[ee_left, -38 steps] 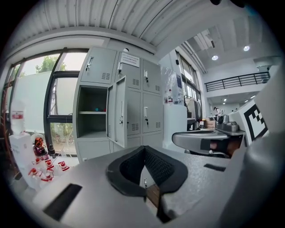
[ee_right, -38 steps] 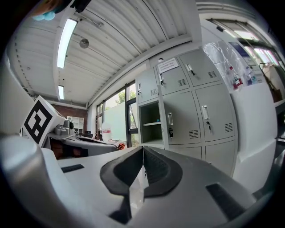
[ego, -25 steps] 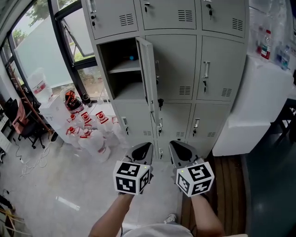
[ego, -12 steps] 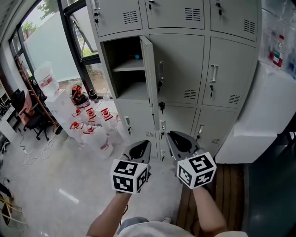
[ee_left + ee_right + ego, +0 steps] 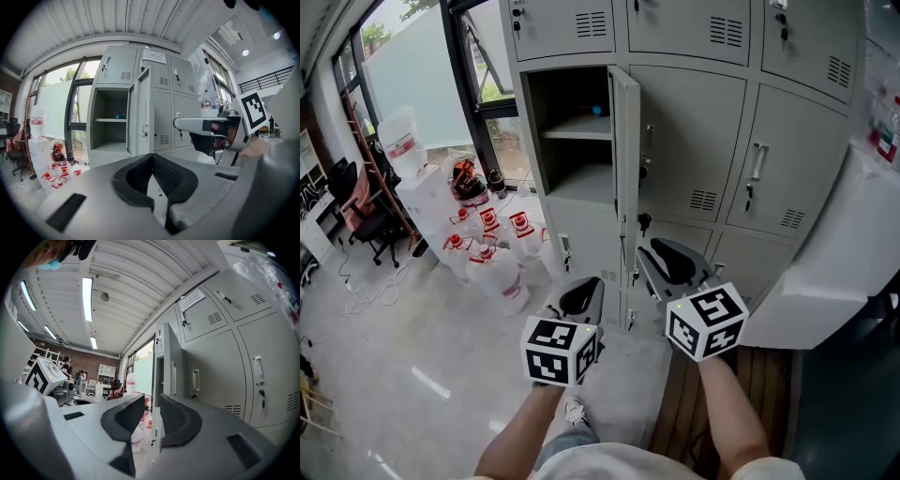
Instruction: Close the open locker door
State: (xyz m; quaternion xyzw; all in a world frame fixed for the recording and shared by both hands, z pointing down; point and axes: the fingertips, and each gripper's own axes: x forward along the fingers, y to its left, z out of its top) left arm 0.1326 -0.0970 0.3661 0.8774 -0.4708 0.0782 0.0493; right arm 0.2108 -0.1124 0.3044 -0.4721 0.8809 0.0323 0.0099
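Pale grey floor [image 5: 403,356], grey lockers [image 5: 712,141] beside a tall window [image 5: 422,75], water jugs [image 5: 492,272] clustered below it. The open locker door [image 5: 625,159] stands edge-on, just ahead of both grippers. Left gripper [image 5: 581,298] — jaws together, empty. Right gripper [image 5: 658,260] — jaws have just been opening to a narrow gap, nothing in it. Only the right gripper view shows ceiling strip lights [image 5: 87,291] and a brick back wall [image 5: 93,362].

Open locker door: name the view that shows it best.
Left gripper view: the open locker door stands whole, ajar beside its compartment. Head view shows the door nearly edge-on; right gripper view only its upper part.
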